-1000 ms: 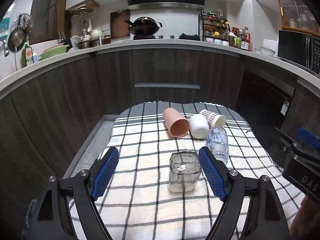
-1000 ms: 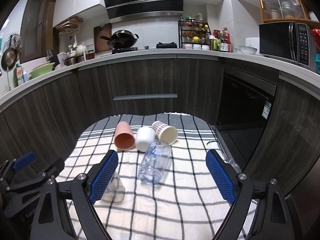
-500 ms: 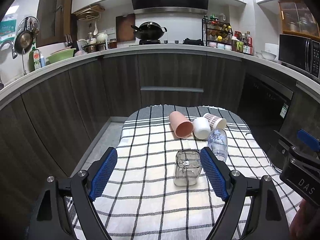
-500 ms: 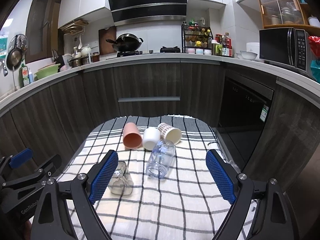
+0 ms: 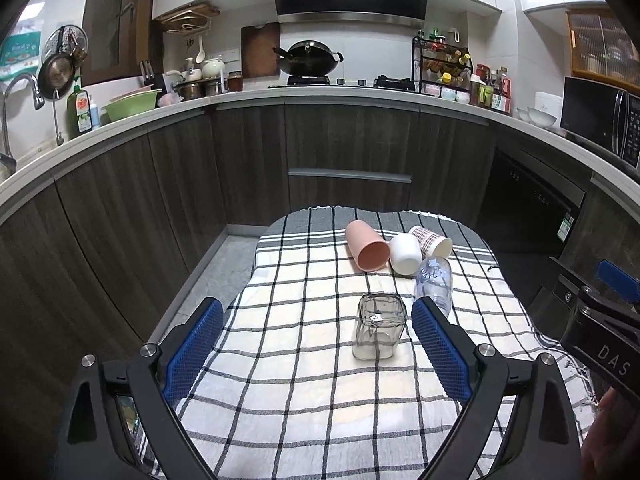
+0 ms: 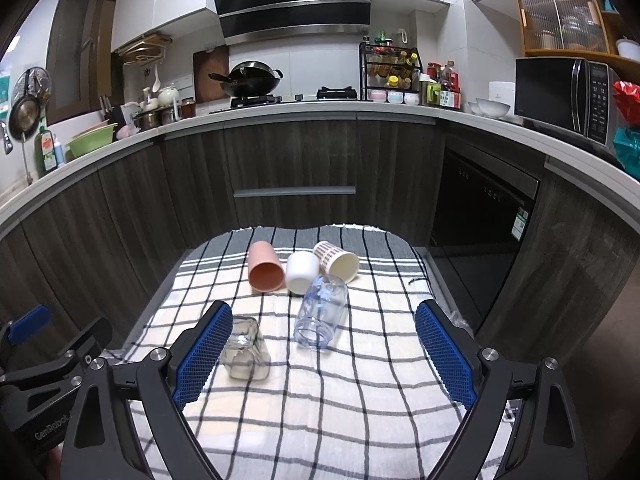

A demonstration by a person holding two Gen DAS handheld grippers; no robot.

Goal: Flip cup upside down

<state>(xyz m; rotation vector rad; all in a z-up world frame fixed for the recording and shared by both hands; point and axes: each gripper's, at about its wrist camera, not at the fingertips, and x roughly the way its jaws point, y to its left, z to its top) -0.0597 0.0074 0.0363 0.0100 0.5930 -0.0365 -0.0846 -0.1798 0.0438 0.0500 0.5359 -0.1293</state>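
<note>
left wrist view: the left gripper stands wide apart and holds nothing. the glass sits on the checked cloth mouth down, base up, so it appears already inverted; it lies just inside the gripper's right-hand pad, apart from it as far as can be told. beyond the glass lie four vessels on their sides: a pink cup, a white cup, a patterned cup and a clear bottle, the bottle nearest the glass, the three cups touching in a row behind it. right wrist view: the right gripper is likewise wide and empty. the glass shows partly behind its left-hand pad, again base uppermost. past the glass, the bottle lies with its open mouth toward the camera, and the pink cup, white cup and patterned cup lie beyond it. judgement: one vessel appears done; four lie sideways, neither upright nor inverted. which of them the task means next cannot be told.
</note>
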